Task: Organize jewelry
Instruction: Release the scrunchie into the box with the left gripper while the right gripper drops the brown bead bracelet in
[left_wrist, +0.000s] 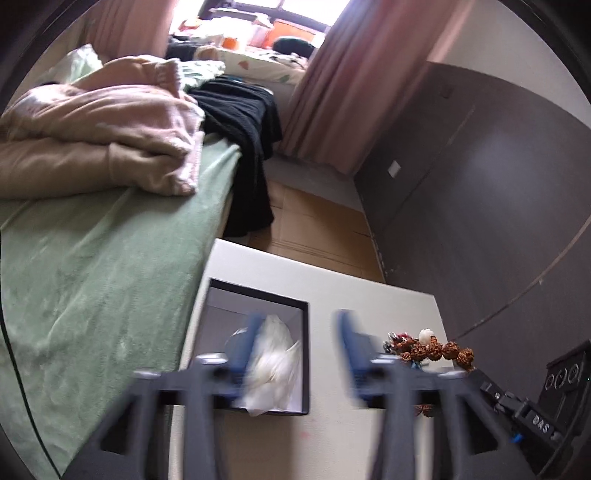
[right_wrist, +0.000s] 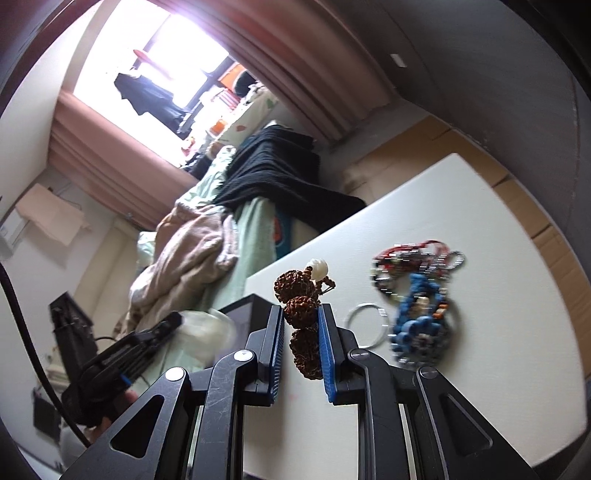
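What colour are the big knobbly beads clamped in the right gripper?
Reddish brown, with one cream-white bead; the beaded bracelet shows best in the right wrist view.

Left gripper (left_wrist: 295, 354) agape, right gripper (right_wrist: 301, 332) clamped.

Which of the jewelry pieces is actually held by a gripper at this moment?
The brown seed-bead bracelet, clamped between the right gripper fingers. The silver ring, blue beaded piece and red-and-silver chain lie loose on the white table.
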